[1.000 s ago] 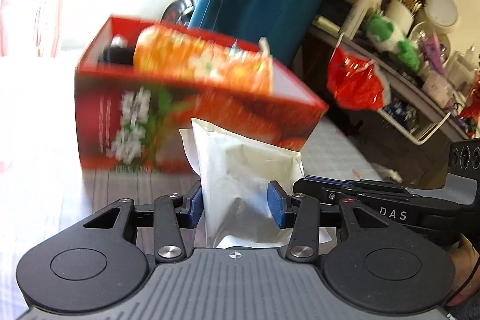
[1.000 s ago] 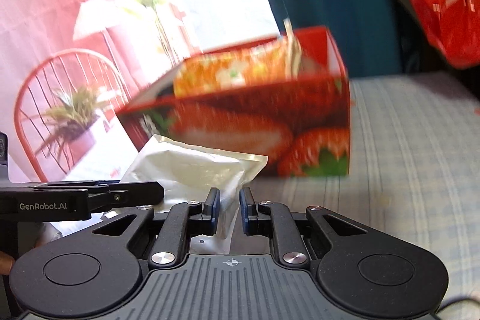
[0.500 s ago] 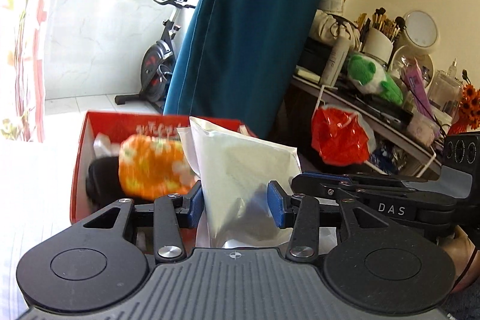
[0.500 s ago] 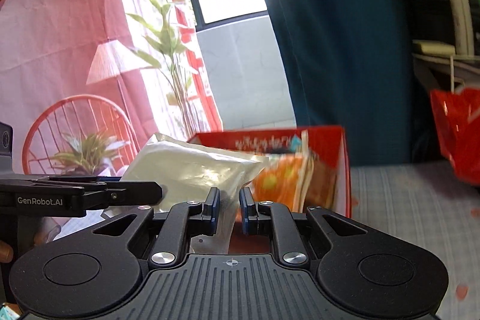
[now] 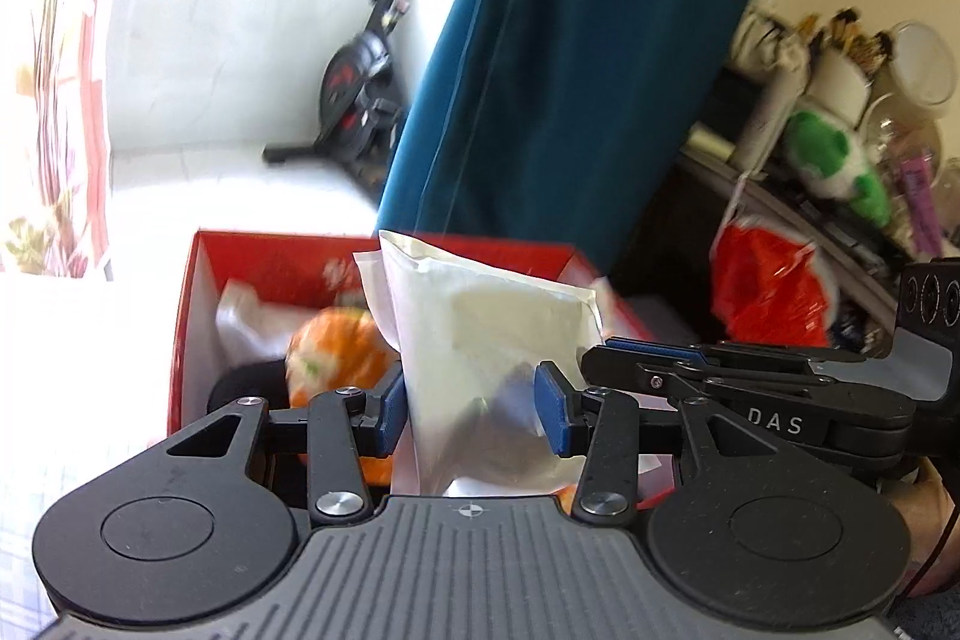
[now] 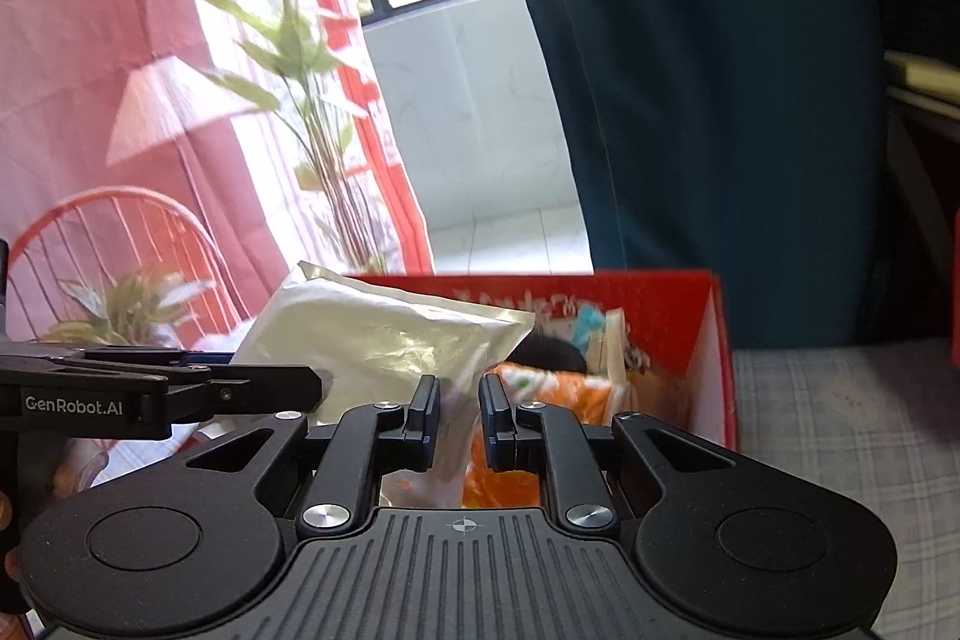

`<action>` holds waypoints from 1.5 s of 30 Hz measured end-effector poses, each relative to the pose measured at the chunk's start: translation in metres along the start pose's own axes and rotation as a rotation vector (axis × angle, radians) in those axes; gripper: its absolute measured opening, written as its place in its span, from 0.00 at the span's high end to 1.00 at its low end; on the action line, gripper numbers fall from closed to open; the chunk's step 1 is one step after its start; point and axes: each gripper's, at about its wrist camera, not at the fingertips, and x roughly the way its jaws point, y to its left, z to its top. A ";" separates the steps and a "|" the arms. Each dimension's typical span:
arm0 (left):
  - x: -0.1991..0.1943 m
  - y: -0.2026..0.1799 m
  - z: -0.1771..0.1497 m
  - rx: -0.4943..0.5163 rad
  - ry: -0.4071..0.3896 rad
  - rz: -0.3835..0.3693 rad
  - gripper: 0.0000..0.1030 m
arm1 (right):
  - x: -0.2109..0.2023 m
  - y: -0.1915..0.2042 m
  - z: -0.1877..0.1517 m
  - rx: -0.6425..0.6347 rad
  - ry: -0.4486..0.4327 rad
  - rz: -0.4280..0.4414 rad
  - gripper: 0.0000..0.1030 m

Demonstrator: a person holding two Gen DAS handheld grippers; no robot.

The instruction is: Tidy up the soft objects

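Observation:
A white soft pouch (image 5: 492,316) (image 6: 384,334) is held up between both grippers, over the near side of an open red box (image 5: 270,250) (image 6: 714,340). My left gripper (image 5: 474,412) is shut across the pouch's body. My right gripper (image 6: 459,418) is shut on a thin edge of the pouch and shows side-on in the left wrist view (image 5: 750,388). Inside the box lie an orange patterned soft item (image 5: 336,346) (image 6: 558,388), a black item (image 5: 252,382) and a white item (image 5: 252,316). The pouch hides the middle of the box.
The box stands on a pale checked cloth (image 6: 840,430). A teal curtain (image 5: 576,58) hangs behind it. An exercise bike (image 5: 360,100) is at the back left. A cluttered shelf with a green plush (image 5: 834,160) and a red plastic bag (image 5: 768,292) is to the right.
Both grippers have risen and moved forward with the pouch. The red box, earlier seen from its side beyond the pouch, now lies lower with its open top showing under the pouch.

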 end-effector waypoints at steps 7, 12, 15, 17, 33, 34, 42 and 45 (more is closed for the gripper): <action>0.046 0.012 -0.005 -0.016 0.149 0.076 0.53 | 0.048 -0.014 -0.019 0.044 0.128 -0.069 0.87; 0.057 0.010 -0.002 0.024 0.178 0.130 0.50 | 0.065 -0.009 -0.018 -0.009 0.187 -0.100 0.87; 0.057 0.012 -0.005 0.036 0.184 0.144 0.49 | 0.071 -0.007 -0.017 -0.025 0.225 -0.108 0.88; 0.057 0.011 -0.007 0.045 0.187 0.149 0.49 | 0.075 -0.004 -0.020 -0.042 0.244 -0.118 0.88; -0.006 -0.017 -0.007 0.186 0.019 0.282 0.02 | 0.012 0.000 -0.010 -0.078 0.112 -0.192 0.43; -0.010 -0.018 -0.007 0.188 0.011 0.286 0.00 | 0.007 0.000 -0.010 -0.077 0.097 -0.198 0.35; -0.034 -0.028 -0.013 0.185 -0.042 0.317 0.00 | -0.023 0.010 -0.012 -0.093 0.030 -0.212 0.01; -0.043 -0.031 -0.015 0.182 -0.056 0.342 0.00 | -0.034 0.015 -0.013 -0.082 0.016 -0.205 0.01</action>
